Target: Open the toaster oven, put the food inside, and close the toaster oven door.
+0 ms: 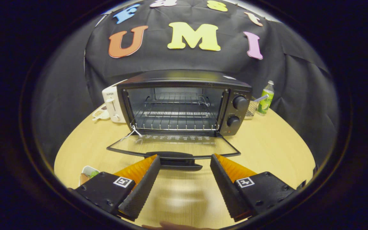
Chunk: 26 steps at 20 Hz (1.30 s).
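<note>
A toaster oven (184,102) sits on a round wooden desk (267,150), its glass door (171,145) folded down flat. The tongs (185,164) hover wide apart, empty, just before the door handle. A food dish (87,173) lies left of the door (partly hidden); fetching it comes next, approached low and level.

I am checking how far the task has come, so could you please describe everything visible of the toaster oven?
The toaster oven is a black metal box on the wooden table. Its glass door lies fully open, the handle just ahead of the open claw. Inside is a bare wire rack. Two knobs sit at its right side.
</note>
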{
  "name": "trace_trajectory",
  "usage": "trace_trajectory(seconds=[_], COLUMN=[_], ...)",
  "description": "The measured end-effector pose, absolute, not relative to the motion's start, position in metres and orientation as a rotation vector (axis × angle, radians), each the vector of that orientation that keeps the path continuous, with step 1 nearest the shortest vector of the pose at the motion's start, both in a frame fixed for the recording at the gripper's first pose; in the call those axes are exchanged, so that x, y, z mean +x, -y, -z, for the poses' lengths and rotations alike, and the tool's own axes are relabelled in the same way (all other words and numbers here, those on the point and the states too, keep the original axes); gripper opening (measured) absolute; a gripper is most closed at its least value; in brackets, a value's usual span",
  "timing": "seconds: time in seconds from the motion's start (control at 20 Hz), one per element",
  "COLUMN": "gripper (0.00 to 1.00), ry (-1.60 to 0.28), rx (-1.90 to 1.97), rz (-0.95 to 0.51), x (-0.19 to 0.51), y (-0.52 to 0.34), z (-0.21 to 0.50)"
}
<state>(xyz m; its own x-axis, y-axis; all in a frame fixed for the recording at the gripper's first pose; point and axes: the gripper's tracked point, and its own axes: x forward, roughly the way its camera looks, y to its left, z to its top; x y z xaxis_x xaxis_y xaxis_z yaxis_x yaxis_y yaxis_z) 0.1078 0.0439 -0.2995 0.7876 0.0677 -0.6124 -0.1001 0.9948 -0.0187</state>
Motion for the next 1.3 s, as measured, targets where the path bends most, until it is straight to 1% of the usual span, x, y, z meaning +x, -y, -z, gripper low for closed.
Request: trace_trajectory(seconds=[0.3, 0.45, 0.7, 0.95, 1.3], gripper=[1.0, 0.99, 0.98, 0.97, 0.96], ry=[-0.666, -0.706, -0.771, -0.952, -1.143], rx=[0.023, 0.086, 0.221, 0.38, 0.464], rz=[-0.192, -0.239, -0.402, -0.572, -0.684], x=[0.074, 0.057, 0.028, -0.01, -0.034], y=[-0.043, -0.048, -0.078, -0.117, -0.155], z=[0.272, 0.267, 0.251, 0.255, 0.276])
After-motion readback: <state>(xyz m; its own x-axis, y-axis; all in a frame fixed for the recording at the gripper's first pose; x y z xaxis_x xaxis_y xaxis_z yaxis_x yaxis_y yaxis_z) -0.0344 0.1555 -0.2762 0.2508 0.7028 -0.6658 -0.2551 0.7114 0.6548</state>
